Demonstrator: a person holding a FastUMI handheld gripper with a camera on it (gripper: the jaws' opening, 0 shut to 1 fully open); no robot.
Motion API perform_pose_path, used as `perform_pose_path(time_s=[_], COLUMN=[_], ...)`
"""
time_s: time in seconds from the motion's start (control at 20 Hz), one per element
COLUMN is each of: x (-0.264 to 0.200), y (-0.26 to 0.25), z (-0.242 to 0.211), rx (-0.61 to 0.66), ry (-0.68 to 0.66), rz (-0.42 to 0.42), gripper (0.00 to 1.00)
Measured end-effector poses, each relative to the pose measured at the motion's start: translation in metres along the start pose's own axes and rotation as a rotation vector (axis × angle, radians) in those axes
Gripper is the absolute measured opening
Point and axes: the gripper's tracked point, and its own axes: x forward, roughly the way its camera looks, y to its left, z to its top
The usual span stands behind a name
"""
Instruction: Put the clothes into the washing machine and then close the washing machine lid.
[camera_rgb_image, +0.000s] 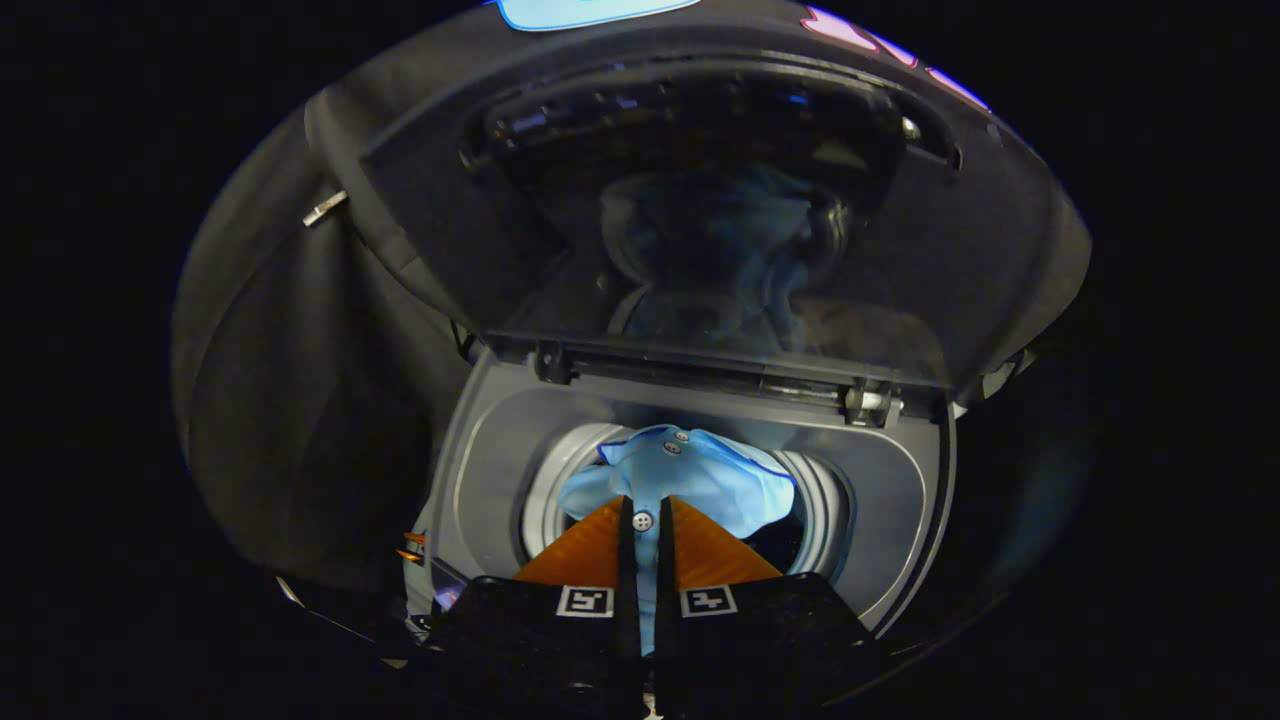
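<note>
So the gripper (644, 520) is pinched tight on the light blue buttoned cotton shirt (690, 475), which bunches just ahead of the fingers, hanging over the round grey washing machine drum opening (540, 480). Dark glass lid (700, 230) stands open beyond; straight down looks right.

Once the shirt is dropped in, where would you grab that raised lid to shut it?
Probably the lid's free top edge, reached from the front and above. It stands raised, hinged along its lower edge behind the drum opening, so the far edge swings easiest. For now the gripper is shut on the blue shirt.
</note>
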Motion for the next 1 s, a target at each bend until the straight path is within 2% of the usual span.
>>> perform_pose_path(time_s=[0.55,1.0], x=[0.051,0.059], y=[-0.015,-0.026], z=[-0.023,-0.033], rx=[0.020,0.033], ry=[0.032,0.041], rz=[-0.104,-0.140], gripper=[0.09,0.10])
